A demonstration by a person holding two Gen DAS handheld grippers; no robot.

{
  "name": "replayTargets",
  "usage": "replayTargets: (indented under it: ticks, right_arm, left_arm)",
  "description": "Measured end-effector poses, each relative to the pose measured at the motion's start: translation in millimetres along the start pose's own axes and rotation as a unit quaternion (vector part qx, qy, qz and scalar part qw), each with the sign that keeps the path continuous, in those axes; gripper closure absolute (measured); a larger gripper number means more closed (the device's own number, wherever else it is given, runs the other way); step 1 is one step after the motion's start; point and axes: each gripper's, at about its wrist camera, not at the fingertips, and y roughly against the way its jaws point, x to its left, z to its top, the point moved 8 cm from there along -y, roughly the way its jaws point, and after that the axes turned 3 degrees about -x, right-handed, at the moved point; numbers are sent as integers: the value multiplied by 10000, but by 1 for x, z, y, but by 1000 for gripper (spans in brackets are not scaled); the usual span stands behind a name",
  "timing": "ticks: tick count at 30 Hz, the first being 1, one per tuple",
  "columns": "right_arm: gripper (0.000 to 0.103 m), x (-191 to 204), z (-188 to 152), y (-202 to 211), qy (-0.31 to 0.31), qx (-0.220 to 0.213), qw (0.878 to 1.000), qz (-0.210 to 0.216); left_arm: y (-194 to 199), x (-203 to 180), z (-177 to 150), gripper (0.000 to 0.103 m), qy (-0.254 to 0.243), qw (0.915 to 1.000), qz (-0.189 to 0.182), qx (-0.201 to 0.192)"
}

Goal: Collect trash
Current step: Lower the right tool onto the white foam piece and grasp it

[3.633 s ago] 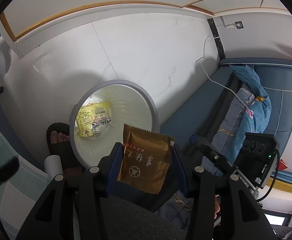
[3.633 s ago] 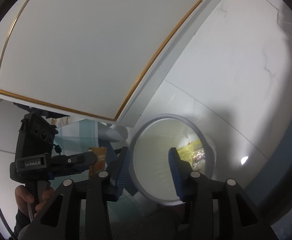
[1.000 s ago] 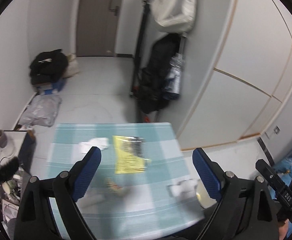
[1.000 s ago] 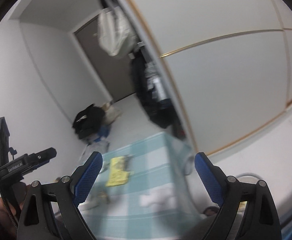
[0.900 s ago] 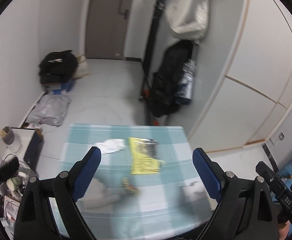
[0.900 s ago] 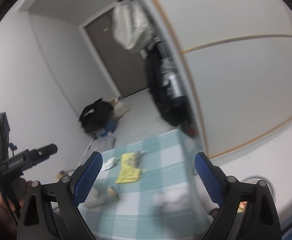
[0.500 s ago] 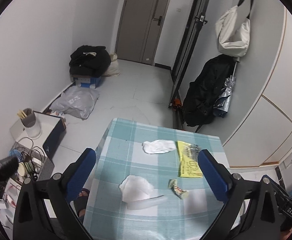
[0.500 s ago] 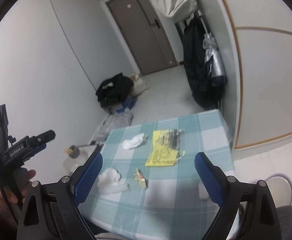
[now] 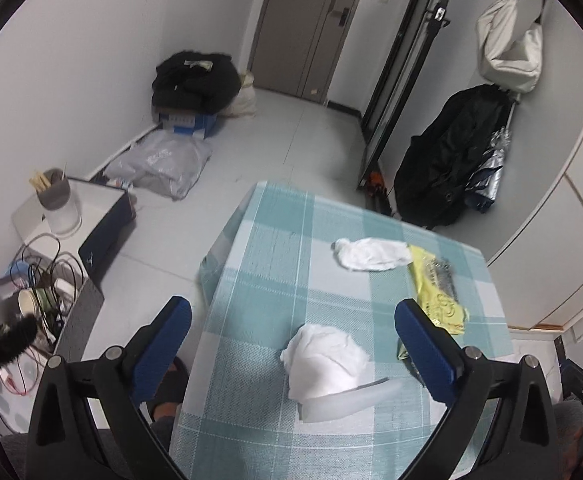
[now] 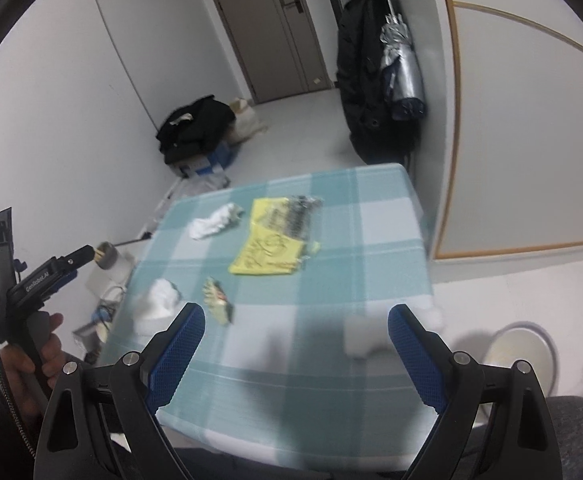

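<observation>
1. Trash lies uncollected on the checked table [image 9: 259,264]: a yellow wrapper [image 10: 269,246] at its middle, a crumpled tissue [image 9: 371,254] toward the door side, another tissue [image 9: 325,360] on clear plastic at the near edge, and a small wrapper [image 10: 217,300].
2. A white wad [image 10: 361,338] sits near the table's right edge.
3. The bin [image 10: 521,354] stands on the floor right of the table; its contents are not visible.
4. Left gripper [image 9: 291,352] and right gripper [image 10: 293,356] hover over the table, fingers wide apart, holding nothing.
5. Judgement: most of the pickup remains.

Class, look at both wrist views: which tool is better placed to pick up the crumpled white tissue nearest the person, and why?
Probably the left tool: its open fingers already frame the crumpled white tissue. From the right tool, also open, that tissue lies off to its left.
</observation>
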Motion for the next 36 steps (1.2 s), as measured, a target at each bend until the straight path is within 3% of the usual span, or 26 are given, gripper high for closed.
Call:
replayTargets:
  ticks: [6,14,19,26,32,36]
  right_arm:
    - [9,-26,-8,-19,55,277,9986,-442]
    - [9,-48,-24,-54,106,805,9945,-655]
    - [8,-50,-27,-71,223,934,9923,-779]
    - [7,-44,-26,-76,773,780,9872,-1153]
    - [11,-38,-27,-77,941,684,9869,-1121]
    - [26,-26,-30,-80,928,732,9903,-725]
  left_arm:
    - [-3,-3,5,3,-50,10000,-20,-18]
    - [-15,3,4,3,189,9994,-134,248]
    - [-20,6,3,3,199,9992,-69,343]
    - [-26,9,1,3,244,9986,-19,472]
    - [-27,11,-1,3,222,9986,65,483]
    - [-28,12,-1,3,202,9986,114,485]
